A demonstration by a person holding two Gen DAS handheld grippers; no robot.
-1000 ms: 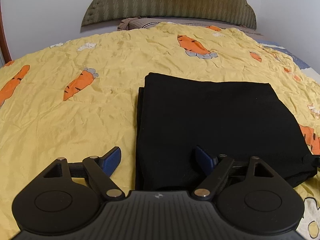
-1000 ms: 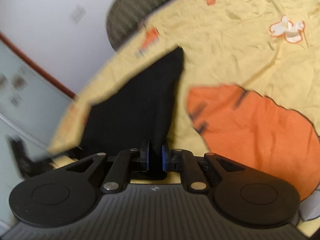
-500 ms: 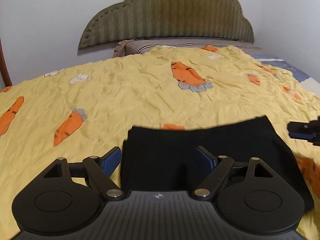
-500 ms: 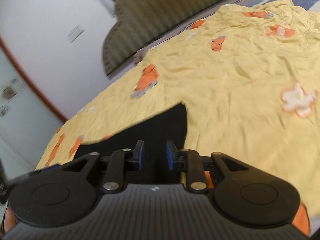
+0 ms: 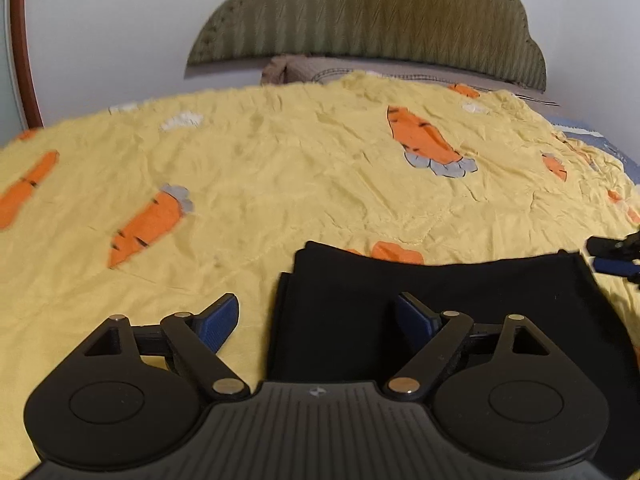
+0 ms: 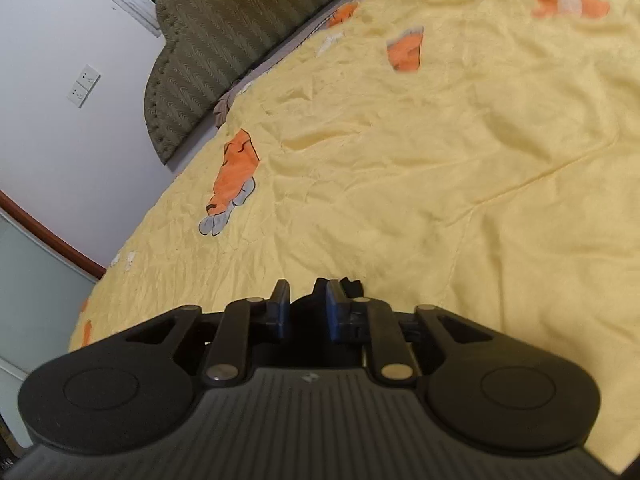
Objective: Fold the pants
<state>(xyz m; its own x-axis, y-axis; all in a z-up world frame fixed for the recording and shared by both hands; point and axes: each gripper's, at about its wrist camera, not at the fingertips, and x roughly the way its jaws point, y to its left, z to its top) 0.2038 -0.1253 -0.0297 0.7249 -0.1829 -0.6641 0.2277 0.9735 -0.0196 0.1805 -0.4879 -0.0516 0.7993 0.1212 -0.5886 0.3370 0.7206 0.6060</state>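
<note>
Black pants [image 5: 440, 320] folded flat on the carrot-print bedspread [image 5: 280, 184] — left tool [image 5: 316, 320] spread wide over their edge; right tool [image 6: 306, 312] narrow, apparently gripping nothing — fold likely finished.

My right gripper [image 6: 307, 307] has its blue pads [image 6: 281, 307] a small way apart, with black pants [image 6: 308, 312] cloth between them; whether they pinch it I cannot tell. Beyond lies the yellow carrot-print quilt [image 6: 460, 152], running to the green headboard [image 6: 224, 36] at the bed's far edge. A wall socket [image 6: 83, 85] sits left.
</note>
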